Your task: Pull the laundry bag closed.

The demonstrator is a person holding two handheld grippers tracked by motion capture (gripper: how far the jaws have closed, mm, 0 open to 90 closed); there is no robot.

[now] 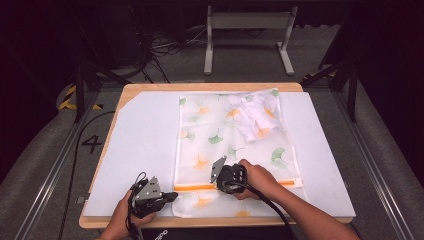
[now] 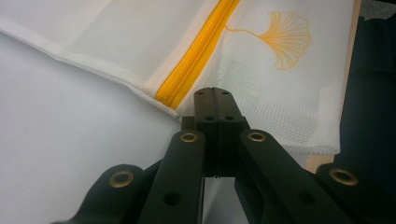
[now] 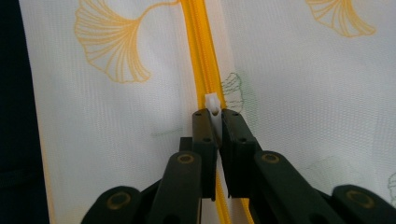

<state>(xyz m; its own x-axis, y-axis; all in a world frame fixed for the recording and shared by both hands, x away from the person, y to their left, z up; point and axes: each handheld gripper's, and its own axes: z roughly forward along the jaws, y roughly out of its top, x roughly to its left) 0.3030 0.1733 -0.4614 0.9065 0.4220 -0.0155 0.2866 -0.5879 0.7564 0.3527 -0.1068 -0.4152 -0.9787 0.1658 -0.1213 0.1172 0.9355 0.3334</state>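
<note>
The mesh laundry bag lies mid-desk, its orange zipper running left-right across the lower frame. The right gripper is clamped on the white zipper pull; the left gripper, jaws together, pins the bag's lower-left edge.

Bright table, dark surroundings, soft focus

Left gripper: jaws fully closed, tips at the mesh bag's edge, right beside the orange zipper's end. Whether fabric was pinched, couldn't tell. Orange leaf print beyond. White tabletop on the left.
</note>
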